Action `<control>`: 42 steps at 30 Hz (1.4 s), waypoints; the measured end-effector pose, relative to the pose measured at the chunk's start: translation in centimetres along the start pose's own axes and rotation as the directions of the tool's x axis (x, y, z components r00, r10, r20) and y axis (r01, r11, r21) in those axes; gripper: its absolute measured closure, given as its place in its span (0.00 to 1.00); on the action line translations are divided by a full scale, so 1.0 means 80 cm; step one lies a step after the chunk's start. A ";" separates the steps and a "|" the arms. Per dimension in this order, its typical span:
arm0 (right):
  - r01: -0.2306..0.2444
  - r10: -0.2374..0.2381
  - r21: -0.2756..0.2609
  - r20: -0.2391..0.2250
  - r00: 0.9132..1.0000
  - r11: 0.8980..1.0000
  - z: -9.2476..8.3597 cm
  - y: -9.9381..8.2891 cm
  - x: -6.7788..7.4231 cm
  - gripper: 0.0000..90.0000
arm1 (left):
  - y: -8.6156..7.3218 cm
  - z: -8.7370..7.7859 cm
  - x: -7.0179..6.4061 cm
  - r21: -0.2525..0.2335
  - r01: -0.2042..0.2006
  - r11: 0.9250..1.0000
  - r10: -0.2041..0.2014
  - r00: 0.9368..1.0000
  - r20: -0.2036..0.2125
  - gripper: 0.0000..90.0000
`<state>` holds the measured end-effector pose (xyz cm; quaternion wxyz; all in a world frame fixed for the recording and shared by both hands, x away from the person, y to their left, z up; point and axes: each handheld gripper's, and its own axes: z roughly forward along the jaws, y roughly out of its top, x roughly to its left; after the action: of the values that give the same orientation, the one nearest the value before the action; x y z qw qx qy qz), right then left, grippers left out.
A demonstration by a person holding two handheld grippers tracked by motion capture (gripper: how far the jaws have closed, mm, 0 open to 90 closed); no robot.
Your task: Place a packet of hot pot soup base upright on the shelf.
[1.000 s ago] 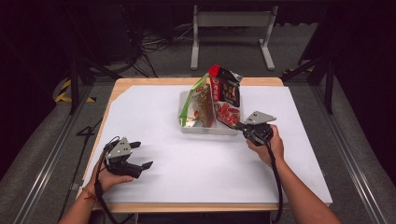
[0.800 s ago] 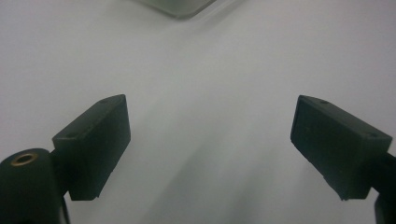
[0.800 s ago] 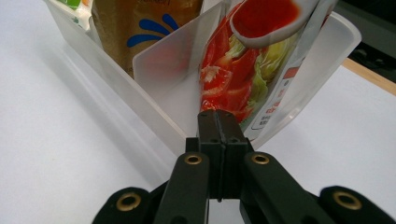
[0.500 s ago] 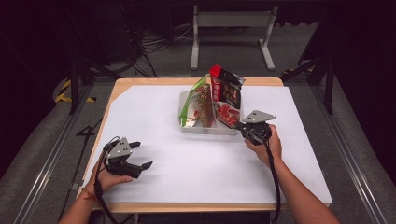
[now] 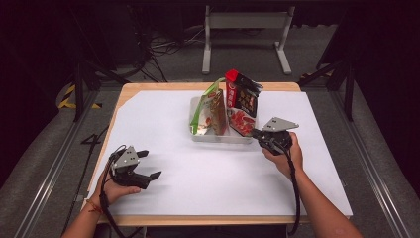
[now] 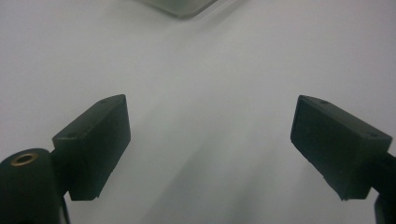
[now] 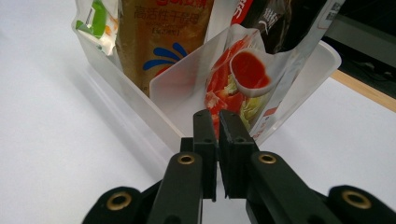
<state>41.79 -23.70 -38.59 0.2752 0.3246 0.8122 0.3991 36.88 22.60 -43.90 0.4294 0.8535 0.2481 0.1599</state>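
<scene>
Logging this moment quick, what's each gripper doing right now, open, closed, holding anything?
Left gripper: open, jaws wide apart over white table cover, holding nothing.
Right gripper: jaws closed at the clear bin's wall.

Black two-jaw tools, brass screws, grey plates, black cables.

Glossy foil pouches fill a translucent plastic bin on matt white paper.
</scene>
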 end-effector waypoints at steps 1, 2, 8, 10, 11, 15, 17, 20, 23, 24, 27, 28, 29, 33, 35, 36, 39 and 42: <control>0.000 0.000 0.000 0.000 1.000 1.000 0.000 0.000 0.000 0.95 | 0.000 0.000 0.000 0.000 -0.001 1.000 0.001 1.000 0.001 0.14; 0.003 -0.003 -0.004 -0.008 1.000 1.000 -0.001 0.000 0.001 0.95 | 0.000 0.000 0.000 -0.001 -0.002 1.000 0.002 1.000 -0.001 0.14; 0.003 -0.003 -0.015 -0.007 1.000 1.000 -0.006 0.002 -0.001 0.93 | 0.000 -0.001 0.000 -0.006 0.000 1.000 0.000 1.000 0.000 0.14; -0.002 0.002 -0.017 -0.004 1.000 1.000 -0.009 0.002 -0.003 0.92 | 0.001 -0.001 0.000 -0.007 -0.001 1.000 0.001 1.000 0.000 0.14; -0.007 0.007 -0.020 -0.004 1.000 1.000 -0.010 0.002 -0.004 0.92 | 0.000 -0.001 0.000 -0.007 0.000 1.000 0.000 1.000 0.000 0.14; -0.006 0.006 -0.021 -0.002 1.000 1.000 -0.015 0.002 -0.006 0.91 | 0.001 -0.002 0.000 -0.007 0.001 1.000 -0.001 1.000 0.000 0.14; 0.003 -0.004 -0.018 -0.004 1.000 1.000 -0.017 0.001 -0.006 0.90 | 0.001 -0.001 0.000 -0.007 -0.001 1.000 0.001 1.000 0.000 0.14; 0.020 -0.020 -0.020 -0.005 1.000 1.000 -0.023 -0.003 -0.006 0.89 | 0.001 -0.001 0.000 -0.006 -0.001 1.000 0.001 1.000 -0.001 0.14; 0.032 -0.032 -0.020 -0.009 0.999 0.999 -0.029 -0.005 -0.005 0.89 | 0.000 0.001 0.000 0.004 -0.004 1.000 0.004 1.000 -0.003 0.14; 0.034 -0.034 -0.020 -0.013 0.999 0.999 -0.031 -0.006 -0.004 0.88 | 0.000 0.001 0.000 0.004 -0.004 1.000 0.004 1.000 -0.003 0.14; 0.042 -0.042 -0.021 -0.016 0.999 0.999 -0.034 -0.008 -0.003 0.87 | 0.001 0.002 -0.001 0.008 -0.005 1.000 0.005 1.000 -0.003 0.14; 0.042 -0.042 -0.021 -0.016 0.999 0.999 -0.034 -0.008 -0.003 0.87 | 0.001 0.002 -0.001 0.008 -0.005 1.000 0.005 1.000 -0.003 0.14; 0.042 -0.043 -0.023 -0.016 0.999 0.999 -0.035 -0.008 -0.002 0.86 | 0.001 0.002 -0.001 0.010 -0.005 1.000 0.005 1.000 -0.002 0.14; 0.042 -0.042 -0.023 -0.014 0.999 0.999 -0.039 -0.012 -0.002 0.81 | 0.001 0.003 -0.001 0.010 -0.007 1.000 0.007 1.000 -0.001 0.14; 0.042 -0.043 -0.023 -0.016 0.999 0.999 -0.039 -0.013 -0.002 0.80 | 0.001 0.003 -0.001 0.010 -0.007 1.000 0.007 1.000 -0.003 0.14; 0.044 -0.044 -0.023 -0.015 0.999 0.999 -0.039 -0.014 -0.002 0.78 | 0.001 0.003 -0.001 0.012 -0.008 1.000 0.008 1.000 -0.003 0.14; 0.039 -0.040 -0.028 -0.024 0.999 0.999 -0.041 -0.018 -0.002 0.74 | 0.001 0.004 -0.002 0.012 -0.009 1.000 0.009 1.000 -0.002 0.14; 0.042 -0.043 -0.037 -0.029 0.999 0.998 -0.042 -0.022 -0.002 0.69 | 0.001 0.004 -0.002 0.014 -0.008 1.000 0.008 1.000 0.000 0.14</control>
<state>38.99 -26.19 -38.23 0.2774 0.2961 0.8156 0.4124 36.94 22.24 -44.04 0.4226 0.8575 0.2460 0.1598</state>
